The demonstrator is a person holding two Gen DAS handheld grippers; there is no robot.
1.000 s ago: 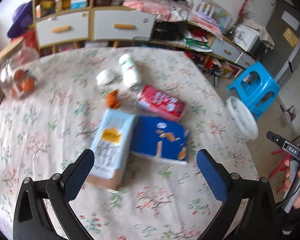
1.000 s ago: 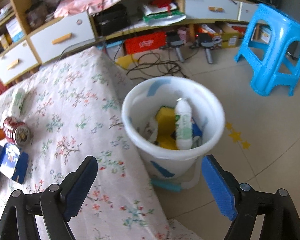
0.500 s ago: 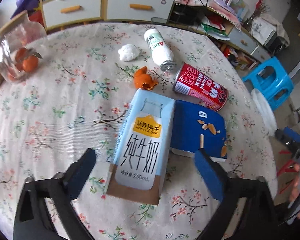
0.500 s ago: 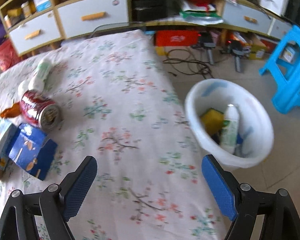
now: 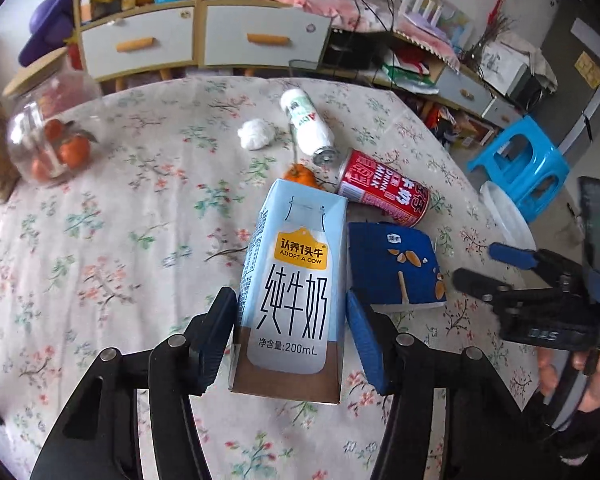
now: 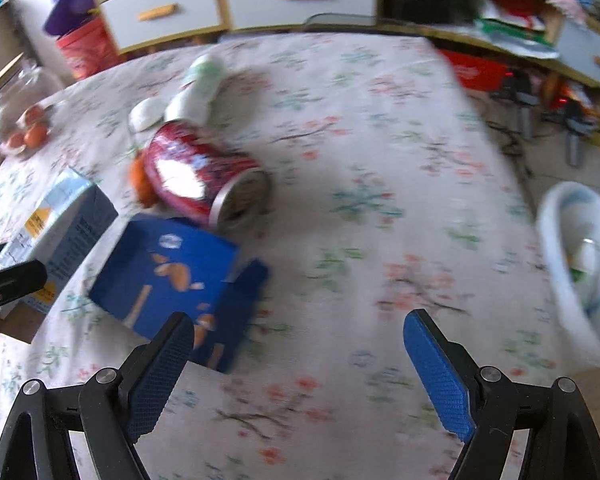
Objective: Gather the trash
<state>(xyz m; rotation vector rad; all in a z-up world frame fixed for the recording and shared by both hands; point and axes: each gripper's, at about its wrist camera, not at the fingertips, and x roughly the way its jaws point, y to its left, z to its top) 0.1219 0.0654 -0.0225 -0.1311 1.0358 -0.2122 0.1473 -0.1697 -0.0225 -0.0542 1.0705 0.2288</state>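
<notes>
Left gripper: your left gripper [image 5: 291, 322] straddles the milk carton [image 5: 294, 292], one finger on each long side. The jaws are closing, and a sliver of gap shows by each finger, so I judge the carton is not yet clamped.
Right gripper: your right gripper [image 6: 298, 338] hangs wide apart over bare cloth with nothing between its fingers. The blue box [image 6: 172, 280] lies just past its left finger.
Milk carton: it lies flat on the bench [image 5: 120, 240], label up, close beside the blue box.
Already collected: the white bucket [image 6: 572, 264] on the floor just off the bench's edge holds some trash, including a whitish bottle-like item. The blur hides what else is in there.
Left on the bench: the milk carton, the blue box, the red can [image 5: 384, 188] on its side, the white bottle [image 5: 306, 126] lying down, a wad of tissue [image 5: 254, 133] and a bit of orange peel [image 5: 300, 174] behind the carton.
Probably not trash: the glass jar [image 5: 46, 136] with oranges, standing well apart at the bench's far left.
Progress: I judge you are partway through, with some items binned and six pieces still out.
Step in hand: the carton pick-up is under way.
Still to do: lift the carton, carry it to the bucket, then clear the rest.
</notes>
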